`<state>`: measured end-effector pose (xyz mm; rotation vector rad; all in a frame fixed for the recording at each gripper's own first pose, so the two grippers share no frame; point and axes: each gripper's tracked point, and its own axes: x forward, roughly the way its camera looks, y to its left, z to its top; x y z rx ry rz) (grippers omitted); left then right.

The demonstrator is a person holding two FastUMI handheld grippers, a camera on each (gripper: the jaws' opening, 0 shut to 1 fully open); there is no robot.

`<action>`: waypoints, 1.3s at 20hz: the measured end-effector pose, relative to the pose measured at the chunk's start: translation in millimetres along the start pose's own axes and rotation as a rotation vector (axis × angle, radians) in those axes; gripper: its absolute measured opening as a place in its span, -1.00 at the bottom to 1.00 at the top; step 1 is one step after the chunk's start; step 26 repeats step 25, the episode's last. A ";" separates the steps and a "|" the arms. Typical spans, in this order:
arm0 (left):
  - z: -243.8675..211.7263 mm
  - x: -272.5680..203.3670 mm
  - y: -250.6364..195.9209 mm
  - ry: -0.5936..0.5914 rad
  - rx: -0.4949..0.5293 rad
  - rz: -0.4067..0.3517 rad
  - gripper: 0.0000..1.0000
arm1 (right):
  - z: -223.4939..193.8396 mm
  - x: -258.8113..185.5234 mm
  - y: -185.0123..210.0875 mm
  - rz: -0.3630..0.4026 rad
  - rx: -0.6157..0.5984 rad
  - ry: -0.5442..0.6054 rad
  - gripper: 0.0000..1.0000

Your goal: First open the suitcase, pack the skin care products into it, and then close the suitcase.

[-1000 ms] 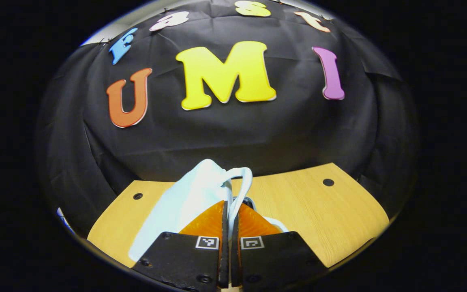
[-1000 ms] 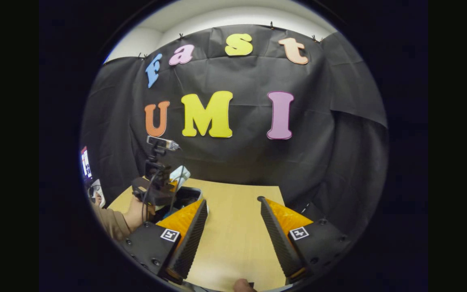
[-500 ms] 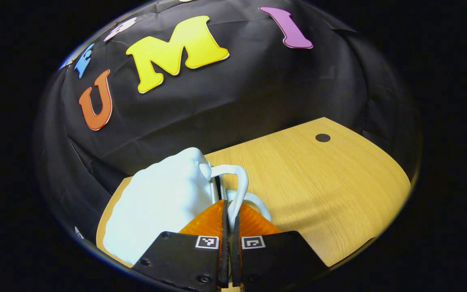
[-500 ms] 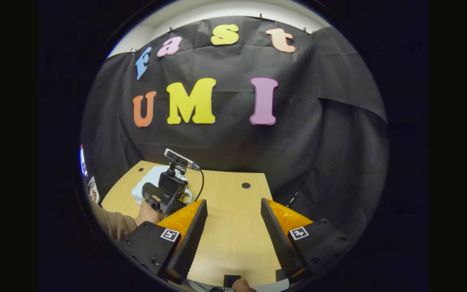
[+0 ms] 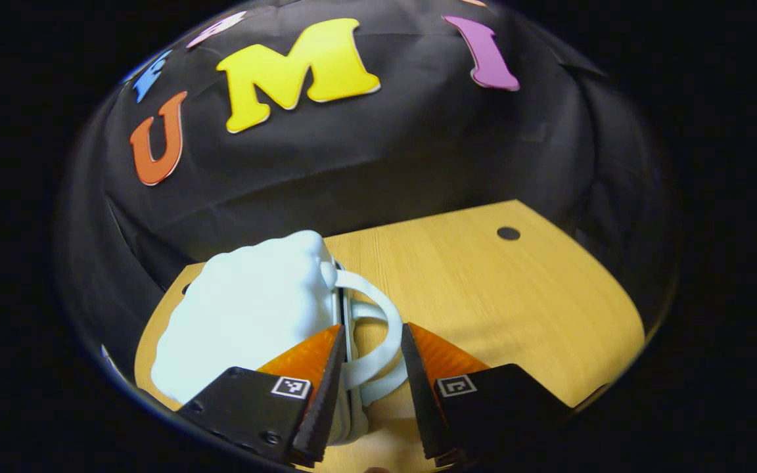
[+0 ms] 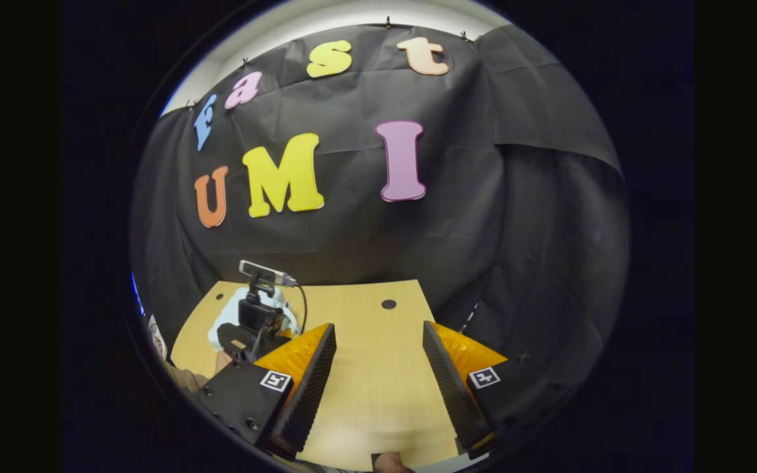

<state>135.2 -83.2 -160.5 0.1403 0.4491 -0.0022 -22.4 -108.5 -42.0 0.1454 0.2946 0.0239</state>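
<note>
A pale, almost white suitcase [image 5: 247, 302] lies shut and flat on the wooden table [image 5: 497, 295]. Its looped handle [image 5: 382, 312] points toward me. My left gripper [image 5: 370, 336] is open, and the handle's loop passes between its fingers without being pinched. In the right gripper view the suitcase [image 6: 223, 320] sits far left, with the left gripper's housing [image 6: 253, 325] over its near side. My right gripper [image 6: 378, 332] hangs open above bare tabletop [image 6: 365, 387], well to the right of the suitcase, with nothing between its fingers.
The black cloth wall stands close behind the table's far edge. A small dark hole [image 5: 508, 233] marks the tabletop at the back right. A person's sleeve [image 6: 184, 380] shows at the lower left of the right gripper view.
The left gripper, shut on the handle before, has opened and let it go. The suitcase lid came down and now lies flat. The right gripper stayed open and shifted slightly.
</note>
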 end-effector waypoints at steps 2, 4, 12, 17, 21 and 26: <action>36.4 -33.1 17.9 -0.077 -0.035 -0.002 0.41 | 12.9 4.2 18.9 0.006 -0.010 -0.033 0.59; 69.2 -70.7 40.5 -0.163 -0.048 0.002 0.75 | 24.2 9.1 40.1 0.008 -0.018 -0.065 0.59; 103.9 -202.9 165.3 -0.335 -0.081 0.142 0.92 | 43.1 18.3 159.5 0.068 -0.043 -0.146 0.59; 109.6 -251.5 213.9 -0.391 -0.120 0.148 0.92 | 43.7 14.5 222.3 0.099 -0.113 -0.187 0.59; 121.1 -259.8 230.5 -0.433 -0.092 0.139 0.92 | 48.9 12.6 254.7 0.108 -0.130 -0.207 0.59; 124.0 -255.2 230.5 -0.452 -0.089 0.097 0.92 | 55.2 7.0 277.7 0.111 -0.168 -0.230 0.59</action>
